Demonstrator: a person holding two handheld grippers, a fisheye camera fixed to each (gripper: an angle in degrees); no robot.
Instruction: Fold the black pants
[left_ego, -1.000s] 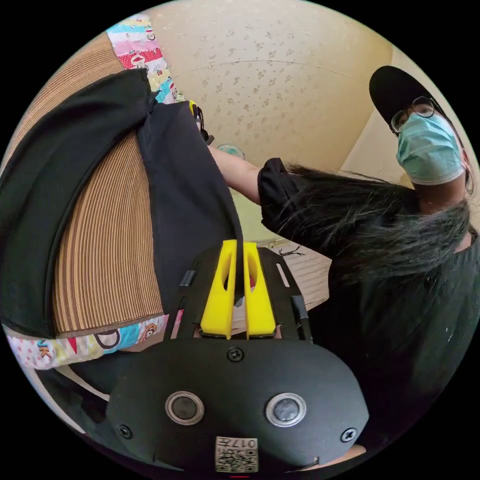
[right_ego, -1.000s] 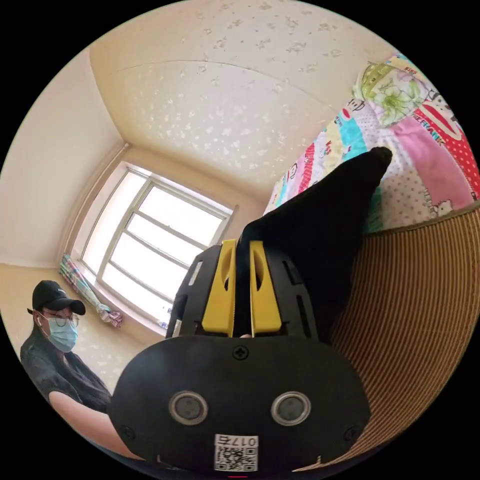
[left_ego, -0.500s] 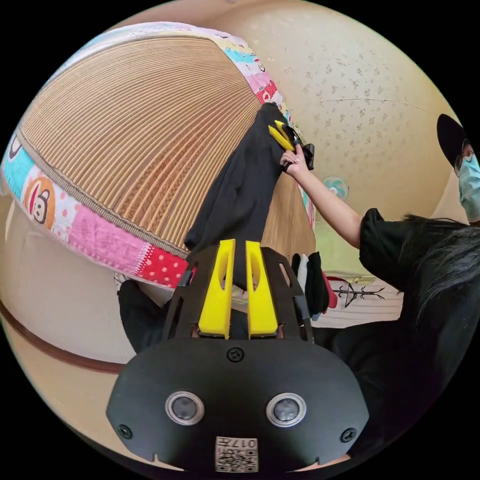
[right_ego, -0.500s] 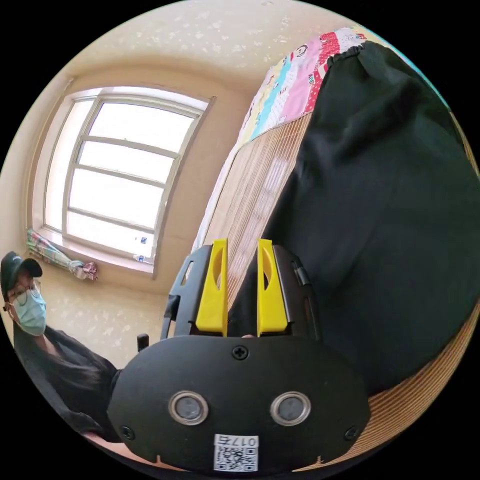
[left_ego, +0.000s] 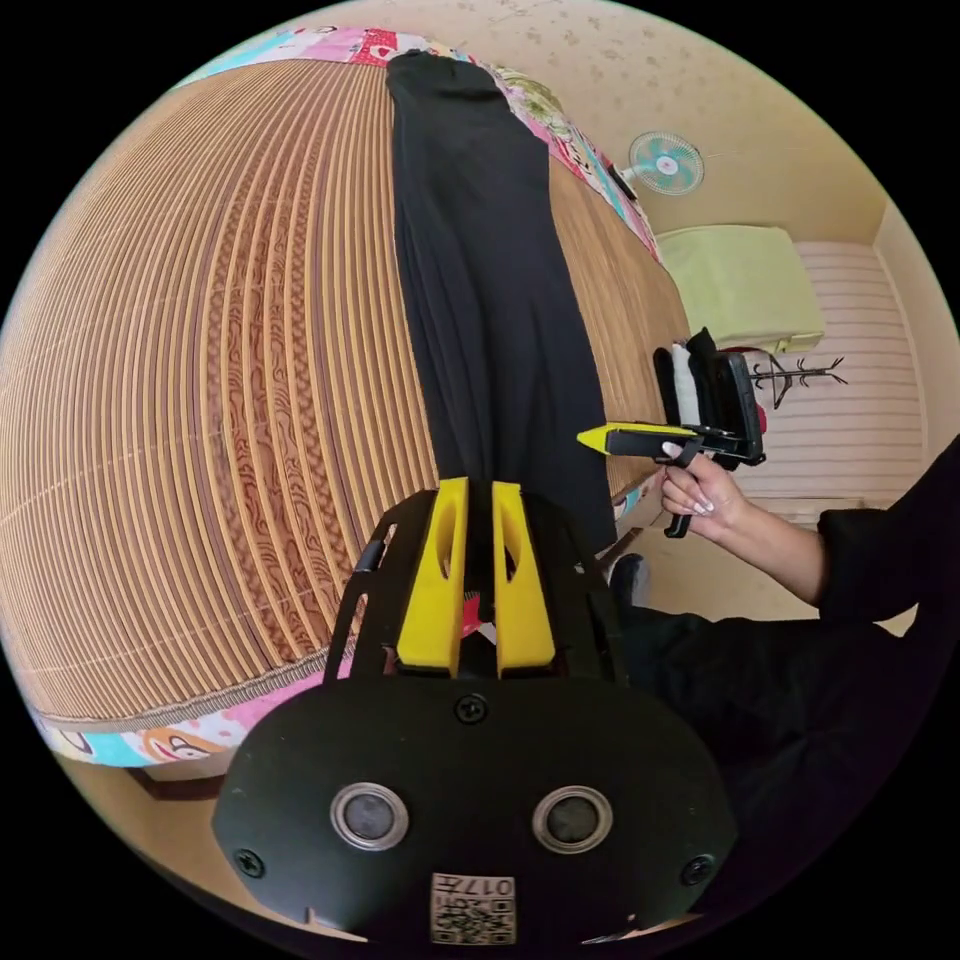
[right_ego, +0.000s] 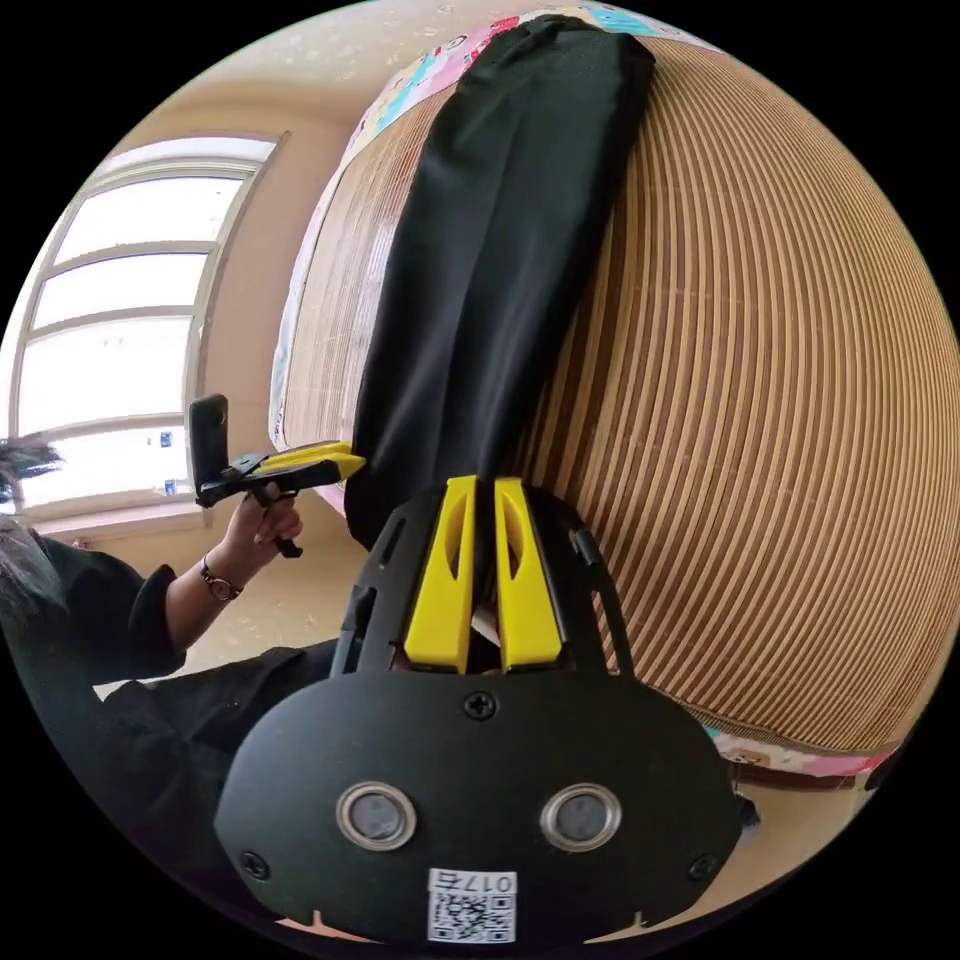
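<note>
Lengthwise, the black pants (left_ego: 480, 290) lie as one long narrow strip on the bamboo mat (left_ego: 220, 380) that covers the bed, running straight away from both hand-held grippers toward the far edge, where the patchwork bedsheet (left_ego: 350, 45) peeks out. The left hand-held gripper (left_ego: 478, 520) has its yellow jaws drawn narrow on the near end of the fabric, and the right hand-held gripper (right_ego: 478, 520) pinches the same near end in the right gripper view, its jaws equally close together. Seen from the left gripper view, the right hand-held gripper reaches in from the side, just beside the strip's near edge, held in the person's hand (left_ego: 700, 490); the right gripper view shows the left one likewise, held in the other hand (right_ego: 255, 525).

By the look of it, the legs are already laid one over the other and spread flat, so the step in hand is the crosswise fold. The next move probably calls for lifting the near end with both grips level and carrying it toward the far end, keeping the edges aligned so the cloth does not skew.

Beyond the bed stand a fan (left_ego: 665, 162), a window (right_ego: 110, 330) and a pale cabinet (left_ego: 745, 285).
</note>
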